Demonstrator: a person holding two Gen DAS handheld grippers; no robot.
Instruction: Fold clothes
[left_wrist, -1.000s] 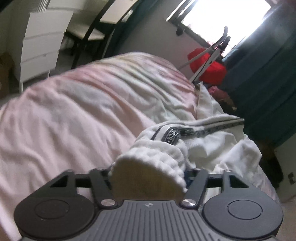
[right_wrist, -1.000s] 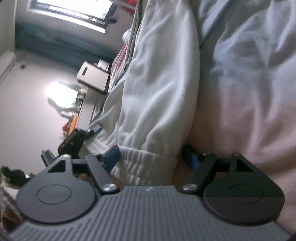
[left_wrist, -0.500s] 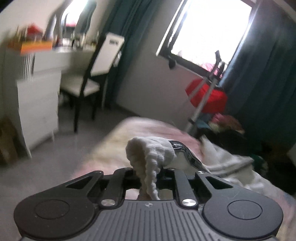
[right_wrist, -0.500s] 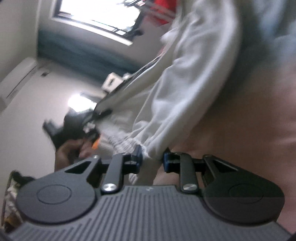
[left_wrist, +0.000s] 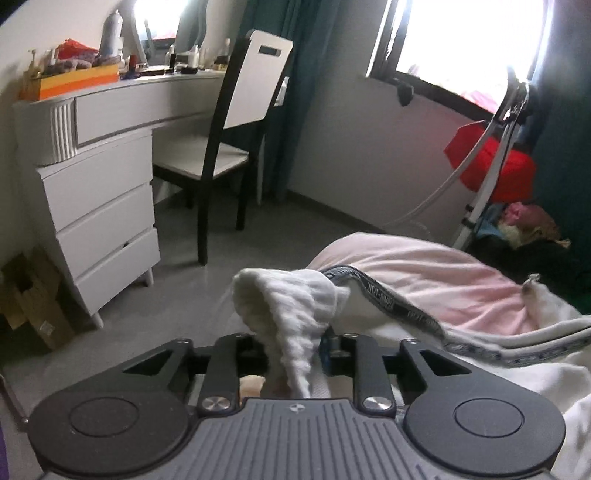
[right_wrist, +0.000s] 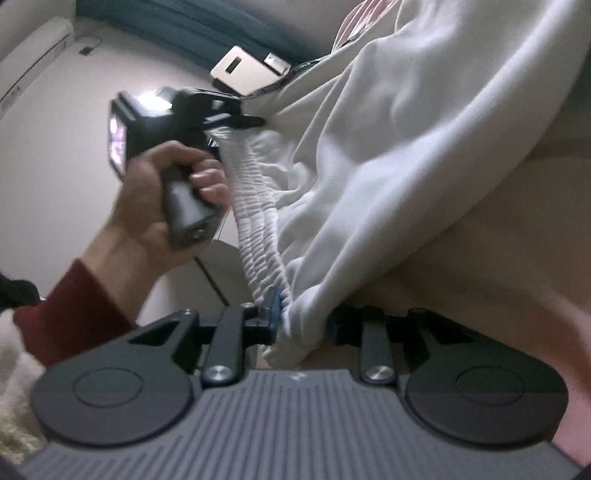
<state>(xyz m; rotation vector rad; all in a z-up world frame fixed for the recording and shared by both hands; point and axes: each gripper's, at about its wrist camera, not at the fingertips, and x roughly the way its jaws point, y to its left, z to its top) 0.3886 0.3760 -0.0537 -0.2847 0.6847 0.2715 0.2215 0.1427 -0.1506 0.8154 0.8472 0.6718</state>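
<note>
A white garment (left_wrist: 295, 306) with a ribbed elastic band and a dark printed tape stripe (left_wrist: 384, 299) lies partly on the pink bed cover (left_wrist: 443, 280). My left gripper (left_wrist: 291, 350) pinches the ribbed band, with the bunched cloth filling the gap. Its jaws are opening slightly. The right wrist view shows my right gripper (right_wrist: 304, 321) clamped on the same band's other end; its jaws are also easing open on the cloth. The band (right_wrist: 258, 221) stretches from there up to the left gripper (right_wrist: 229, 118), held by a hand (right_wrist: 155, 199) in a red sleeve.
A white dresser (left_wrist: 103, 214) with drawers and cluttered top stands left, with a chair (left_wrist: 236, 110) beside it. A cardboard box (left_wrist: 33, 295) sits on the grey floor. A red bag (left_wrist: 495, 166) on a metal stand and a clothes pile (left_wrist: 524, 221) are by the window.
Both grippers' jaws came together on the garment's ribbed band and carried it sideways and up off the bed. The left view swung from the bed toward the dresser and chair.
</note>
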